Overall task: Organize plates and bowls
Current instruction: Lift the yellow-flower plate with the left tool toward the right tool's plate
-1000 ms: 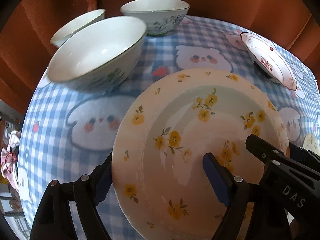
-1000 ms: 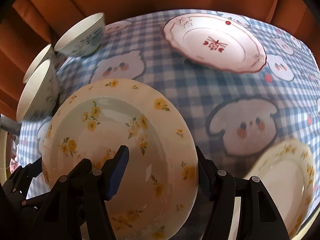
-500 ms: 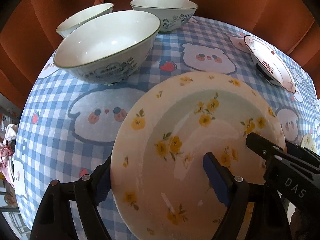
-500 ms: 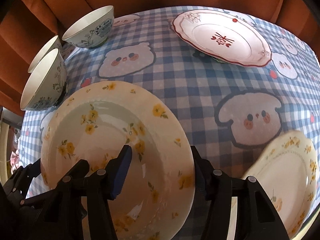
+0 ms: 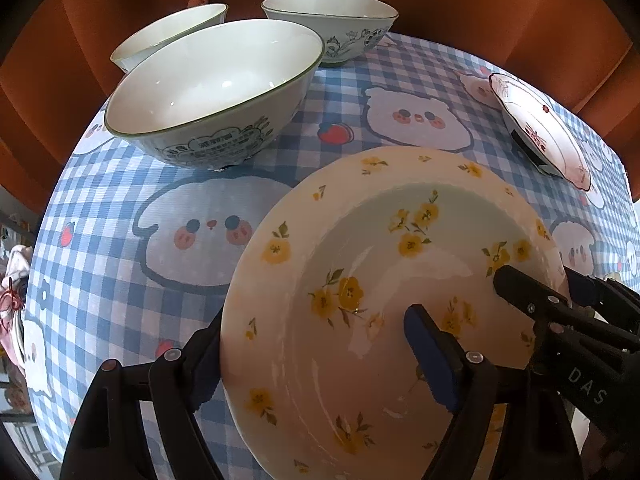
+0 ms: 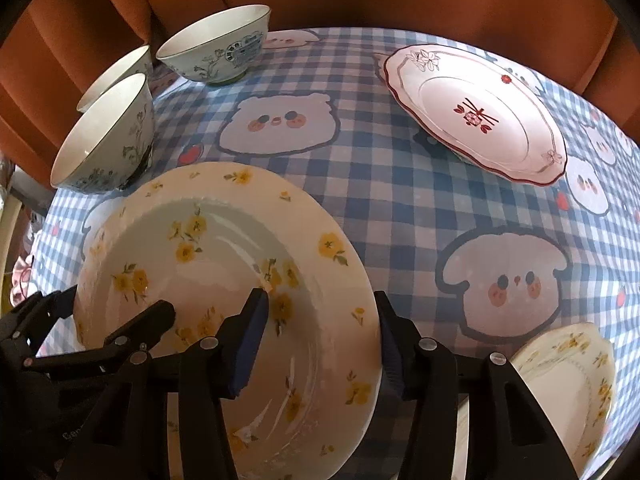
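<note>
White letters "DAS" on the black body of the right tongs (image 5: 532, 300); bowl (image 5: 216, 92) print unreadable.

Soft even daylight, glare streaks on glossy plate (image 5: 360, 280), fisheye bending, dark vignetted corners

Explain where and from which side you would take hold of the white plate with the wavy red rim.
Grip the white plate with the wavy red rim at its near rim edge, coming low from the front. The rim flares out above the checked tablecloth, leaving a gap beneath for one finger while the other goes on top. Nothing stands on that side.
</note>
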Motion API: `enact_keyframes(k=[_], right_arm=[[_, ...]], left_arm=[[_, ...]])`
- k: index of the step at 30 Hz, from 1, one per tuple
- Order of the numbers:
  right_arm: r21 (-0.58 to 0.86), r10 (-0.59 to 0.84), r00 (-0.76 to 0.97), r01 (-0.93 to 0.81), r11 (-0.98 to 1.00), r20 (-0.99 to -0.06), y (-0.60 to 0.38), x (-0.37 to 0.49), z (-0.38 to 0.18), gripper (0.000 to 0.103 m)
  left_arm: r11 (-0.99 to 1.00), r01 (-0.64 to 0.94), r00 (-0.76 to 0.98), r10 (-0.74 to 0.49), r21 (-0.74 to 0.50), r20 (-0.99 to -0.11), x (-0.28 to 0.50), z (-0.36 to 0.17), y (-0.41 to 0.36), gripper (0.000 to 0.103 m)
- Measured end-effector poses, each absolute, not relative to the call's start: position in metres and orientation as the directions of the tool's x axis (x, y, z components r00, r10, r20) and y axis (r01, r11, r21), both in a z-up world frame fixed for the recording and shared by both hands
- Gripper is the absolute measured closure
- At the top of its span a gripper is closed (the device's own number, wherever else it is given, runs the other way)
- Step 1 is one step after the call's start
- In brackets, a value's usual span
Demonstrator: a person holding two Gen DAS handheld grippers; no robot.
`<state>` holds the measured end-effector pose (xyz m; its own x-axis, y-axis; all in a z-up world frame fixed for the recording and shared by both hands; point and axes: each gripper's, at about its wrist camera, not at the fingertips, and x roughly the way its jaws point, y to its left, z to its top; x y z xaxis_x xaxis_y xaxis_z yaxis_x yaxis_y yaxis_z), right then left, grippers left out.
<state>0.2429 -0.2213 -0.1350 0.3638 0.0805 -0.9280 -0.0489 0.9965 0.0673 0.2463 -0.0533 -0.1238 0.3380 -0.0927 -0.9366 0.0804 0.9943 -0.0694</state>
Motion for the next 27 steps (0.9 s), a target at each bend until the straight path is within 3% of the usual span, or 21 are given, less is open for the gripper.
enact_keyframes(k=[27], right_arm=[[0.037,-0.015,0.411,0.119,0.992,-0.911,-0.198,0.182,-0.078,0.047]], left_arm=[[0.978,0.190,0.398,-0.154,-0.083,-0.905,0.194,-0.063,-0.029,0.022]])
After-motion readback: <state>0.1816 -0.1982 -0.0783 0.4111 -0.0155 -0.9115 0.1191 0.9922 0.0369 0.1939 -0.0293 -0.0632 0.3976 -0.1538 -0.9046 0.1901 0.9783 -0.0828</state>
